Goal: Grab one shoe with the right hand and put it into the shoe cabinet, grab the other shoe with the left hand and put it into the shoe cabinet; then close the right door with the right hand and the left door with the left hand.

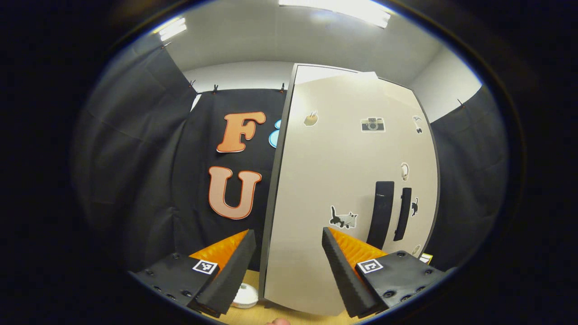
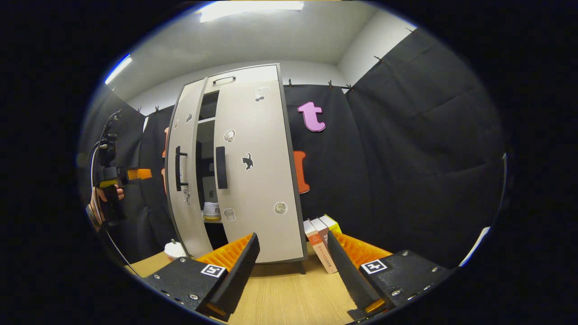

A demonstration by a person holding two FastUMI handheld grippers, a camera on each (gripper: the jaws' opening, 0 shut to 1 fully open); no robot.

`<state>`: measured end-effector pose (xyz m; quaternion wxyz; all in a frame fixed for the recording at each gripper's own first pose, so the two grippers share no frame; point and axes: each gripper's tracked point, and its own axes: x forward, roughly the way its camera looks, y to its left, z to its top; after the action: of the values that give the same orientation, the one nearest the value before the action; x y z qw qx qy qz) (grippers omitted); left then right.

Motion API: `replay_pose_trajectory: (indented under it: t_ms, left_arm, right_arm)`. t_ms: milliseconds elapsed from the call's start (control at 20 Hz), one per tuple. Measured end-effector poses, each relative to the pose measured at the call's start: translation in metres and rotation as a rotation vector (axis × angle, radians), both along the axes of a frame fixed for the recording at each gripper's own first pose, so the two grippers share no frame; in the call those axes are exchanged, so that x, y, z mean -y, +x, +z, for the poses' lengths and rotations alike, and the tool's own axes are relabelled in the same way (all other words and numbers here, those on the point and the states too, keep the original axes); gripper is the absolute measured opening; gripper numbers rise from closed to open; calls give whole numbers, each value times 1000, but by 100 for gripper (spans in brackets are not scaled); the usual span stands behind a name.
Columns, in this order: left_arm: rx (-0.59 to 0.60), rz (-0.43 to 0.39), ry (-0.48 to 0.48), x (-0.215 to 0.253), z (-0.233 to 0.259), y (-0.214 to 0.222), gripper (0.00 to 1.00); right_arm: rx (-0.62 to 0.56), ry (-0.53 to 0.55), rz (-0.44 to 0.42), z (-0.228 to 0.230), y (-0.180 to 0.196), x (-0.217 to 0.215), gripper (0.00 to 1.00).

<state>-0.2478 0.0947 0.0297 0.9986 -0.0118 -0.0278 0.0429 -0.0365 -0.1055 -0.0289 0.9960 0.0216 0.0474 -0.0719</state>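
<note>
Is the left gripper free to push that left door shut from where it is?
Probably yes. The left gripper faces the left door with jaws open and nothing between them; the door stands ajar beside the right door.

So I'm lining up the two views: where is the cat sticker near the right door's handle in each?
Left gripper view: the cat sticker sits right of centre, just right of the right door's handle.
Right gripper view: left of centre, right of that handle.
Shared landmark: the dark handle on the left door.
</note>
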Motion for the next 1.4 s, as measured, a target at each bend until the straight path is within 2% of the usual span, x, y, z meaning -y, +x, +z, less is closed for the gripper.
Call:
replay_pose_trajectory:
  t_ms: [100, 250, 350, 500, 550, 650, 900, 1000, 1050, 1350, 1400]
  left_arm:
    - [-9, 0, -16, 2, -3, -18, 94]
    - [-14, 19, -22, -2, -10, -48, 96]
    - [-17, 35, -16, -4, -20, -65, 94]
    - [-33, 39, -21, 5, -43, -90, 99]
    - [-34, 40, -34, 9, -50, -97, 94]
    - [-37, 36, -48, 20, -65, -110, 96]
    - [-74, 66, -3, 35, -102, -140, 96]
    - [-96, 66, -1, 39, -113, -146, 94]
    - [-103, 69, -3, 38, -115, -148, 96]
    - [-112, 74, -7, 37, -123, -145, 96]
    - [-120, 72, -19, 40, -125, -145, 99]
  right_arm:
    - [-3, 5, 19, -1, 5, -7, 93]
    - [-6, 4, 49, -2, 13, -18, 93]
    - [-8, 3, 70, -1, 16, -26, 93]
    - [-9, -3, 95, -1, 20, -36, 93]
    - [-9, -4, 100, -2, 21, -40, 93]
    - [-9, 0, 111, -3, 23, -46, 93]
    - [-20, 0, 125, -10, 18, -57, 93]
    - [-27, -11, 120, -12, 16, -57, 93]
    - [-29, -13, 118, -13, 16, -57, 93]
    - [-37, -4, 100, -15, 11, -52, 93]
    - [-36, -5, 93, -15, 11, -50, 93]
